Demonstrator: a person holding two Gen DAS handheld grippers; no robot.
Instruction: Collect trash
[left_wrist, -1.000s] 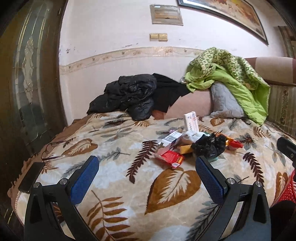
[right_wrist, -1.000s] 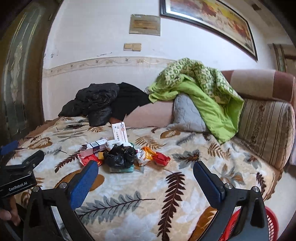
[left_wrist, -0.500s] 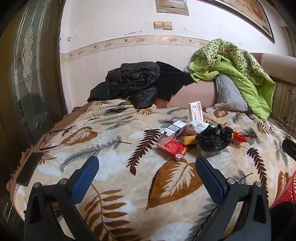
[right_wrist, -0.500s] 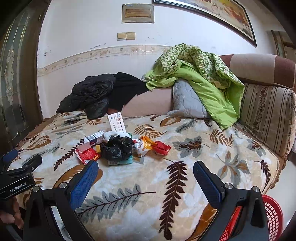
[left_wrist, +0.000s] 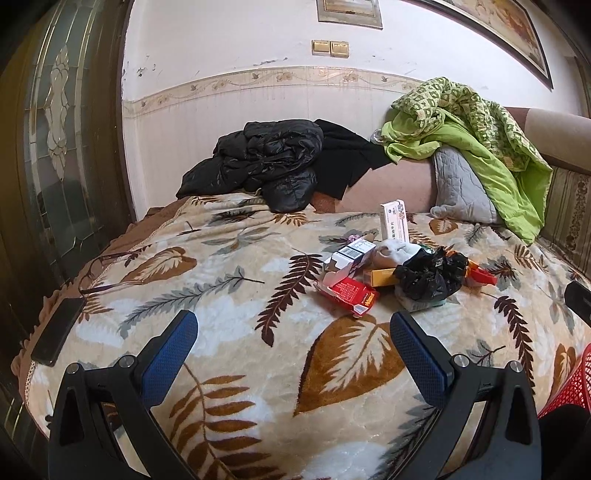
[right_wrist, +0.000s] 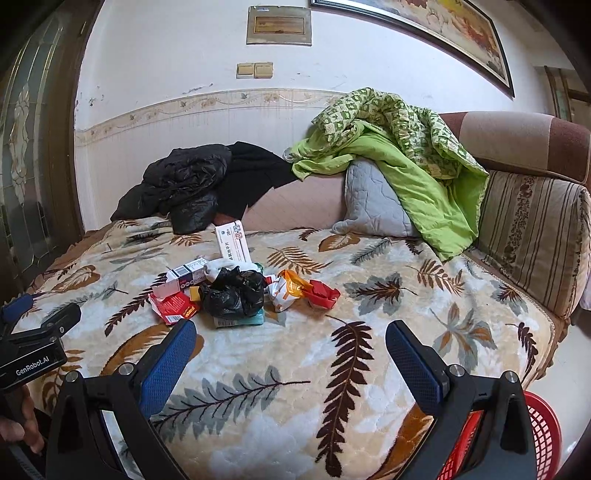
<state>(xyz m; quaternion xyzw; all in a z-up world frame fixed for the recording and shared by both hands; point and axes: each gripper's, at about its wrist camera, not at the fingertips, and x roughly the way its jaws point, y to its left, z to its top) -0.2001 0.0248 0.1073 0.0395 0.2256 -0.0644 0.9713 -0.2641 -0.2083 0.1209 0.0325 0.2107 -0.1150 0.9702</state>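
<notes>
A pile of trash lies on the leaf-patterned blanket: a crumpled black plastic bag (left_wrist: 430, 278) (right_wrist: 232, 290), a red packet (left_wrist: 349, 295) (right_wrist: 173, 306), a white carton (left_wrist: 347, 258) (right_wrist: 184, 277), an upright white medicine box (left_wrist: 395, 221) (right_wrist: 232, 242), and orange and red wrappers (right_wrist: 303, 290). My left gripper (left_wrist: 293, 341) is open and empty, short of the pile. My right gripper (right_wrist: 290, 352) is open and empty, just in front of the pile. A red mesh basket (right_wrist: 541, 437) (left_wrist: 570, 380) stands on the floor at the lower right.
A black jacket (left_wrist: 266, 162) and a green quilt (right_wrist: 399, 147) over a grey pillow (right_wrist: 373, 203) lie at the back. A dark phone (left_wrist: 57, 330) and glasses (left_wrist: 107, 269) rest at the blanket's left edge. A striped sofa arm (right_wrist: 532, 236) is at the right.
Both grippers have moved closer to the bed and tilted slightly, so the trash pile looks nearer. Both stay open and empty. Nothing on the blanket has moved.
</notes>
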